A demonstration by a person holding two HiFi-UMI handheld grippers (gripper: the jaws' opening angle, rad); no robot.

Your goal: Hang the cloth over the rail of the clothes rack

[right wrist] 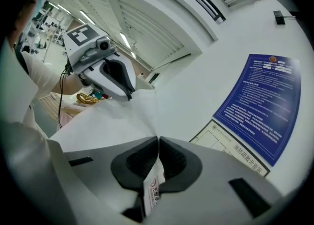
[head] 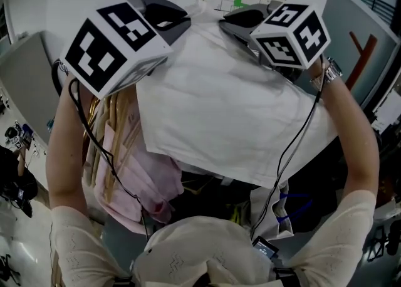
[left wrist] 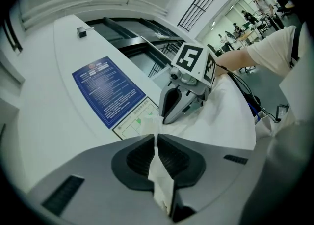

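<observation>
A white cloth [head: 232,110] is stretched between my two grippers, held high in front of a white wall. My left gripper [head: 168,17] is shut on one top corner, and the pinched fabric [left wrist: 158,170] runs down between its jaws. My right gripper [head: 238,21] is shut on the other top corner, where a small printed label [right wrist: 151,194] shows between its jaws. The cloth [left wrist: 221,116] sags slightly between them and hangs toward me. Each gripper view shows the other gripper across the cloth [right wrist: 113,121]. The rack's rail is hidden beneath the cloth.
Pink garments [head: 147,182] on wooden hangers [head: 111,132] hang below the left gripper. A blue poster [left wrist: 107,91] and a floor plan [right wrist: 235,148] are on the wall straight ahead. Dark clutter [head: 213,195] lies under the cloth's lower edge. People stand far off at the right [left wrist: 255,3].
</observation>
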